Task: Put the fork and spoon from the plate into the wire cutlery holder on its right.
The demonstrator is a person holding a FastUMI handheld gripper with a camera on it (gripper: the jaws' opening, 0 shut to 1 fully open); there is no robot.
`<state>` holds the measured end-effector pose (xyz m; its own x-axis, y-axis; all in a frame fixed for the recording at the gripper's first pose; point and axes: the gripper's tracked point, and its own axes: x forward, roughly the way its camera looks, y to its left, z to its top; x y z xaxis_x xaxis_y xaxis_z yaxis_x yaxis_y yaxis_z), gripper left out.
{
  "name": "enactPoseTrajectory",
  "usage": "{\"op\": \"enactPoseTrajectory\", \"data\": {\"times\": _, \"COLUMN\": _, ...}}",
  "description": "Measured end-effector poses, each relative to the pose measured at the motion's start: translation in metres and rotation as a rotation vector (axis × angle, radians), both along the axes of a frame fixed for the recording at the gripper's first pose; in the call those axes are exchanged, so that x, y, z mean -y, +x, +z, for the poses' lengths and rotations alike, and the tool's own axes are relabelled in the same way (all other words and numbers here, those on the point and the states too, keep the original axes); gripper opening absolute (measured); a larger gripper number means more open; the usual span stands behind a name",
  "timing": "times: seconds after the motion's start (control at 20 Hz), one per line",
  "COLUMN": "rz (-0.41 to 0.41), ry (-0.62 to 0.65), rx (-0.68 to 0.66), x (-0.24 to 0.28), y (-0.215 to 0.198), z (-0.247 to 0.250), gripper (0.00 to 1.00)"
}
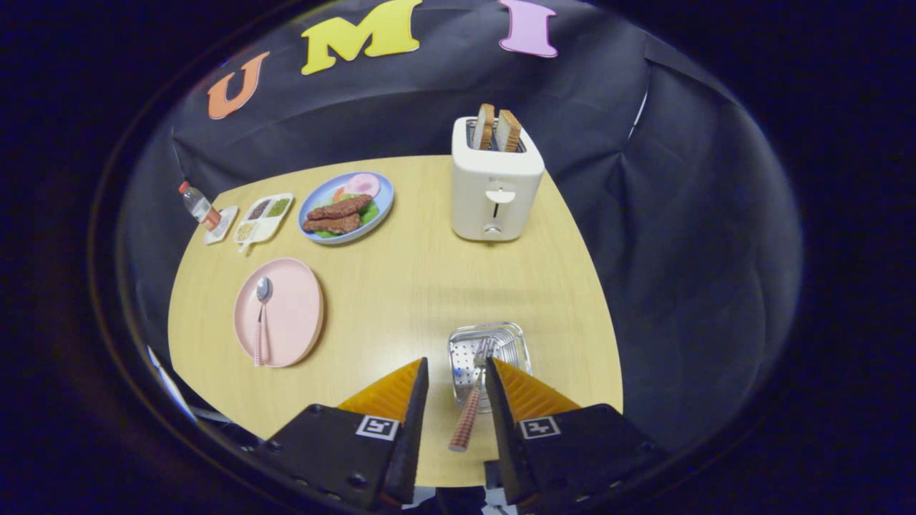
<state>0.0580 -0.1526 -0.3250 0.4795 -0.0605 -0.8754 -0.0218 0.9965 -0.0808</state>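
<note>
Even overhead light, sharp centre; fisheye bends the table [401, 286] edges; soft shadows.

Tool [456, 379] open, fork [469, 411] in holder [519, 342]

A staged booth: black cloth wall [680, 214] behind a laid table [401, 286] with toaster [496, 182]

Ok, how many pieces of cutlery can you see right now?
2. The spoon lies on the pink plate. The fork leans in the wire cutlery holder, its handle between the open fingers, which aren't pressing it. None seems hidden.
</note>
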Motion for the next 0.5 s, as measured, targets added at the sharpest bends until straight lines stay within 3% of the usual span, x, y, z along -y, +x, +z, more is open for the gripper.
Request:
{"op": "enactPoseTrajectory", "data": {"times": 0.05, "rz": -0.009, "ry": 0.009, "rx": 0.011, "x": -0.007, "y": 0.0, "z": 0.001, "gripper": 0.52}}
{"op": "enactPoseTrajectory", "data": {"times": 0.2, "rz": -0.005, "ry": 0.009, "rx": 0.07, "x": -0.028, "y": 0.0, "z": 0.007, "gripper": 0.55}}
{"op": "enactPoseTrajectory", "data": {"times": 0.4, "rz": 0.037, "ry": 0.003, "rx": 0.123, "x": -0.068, "y": -0.001, "z": 0.009, "gripper": 0.71}}
{"op": "enactPoseTrajectory", "data": {"times": 0.5, "rz": 0.059, "ry": 0.002, "rx": 0.145, "x": -0.089, "y": -0.001, "z": 0.008, "gripper": 0.74}}
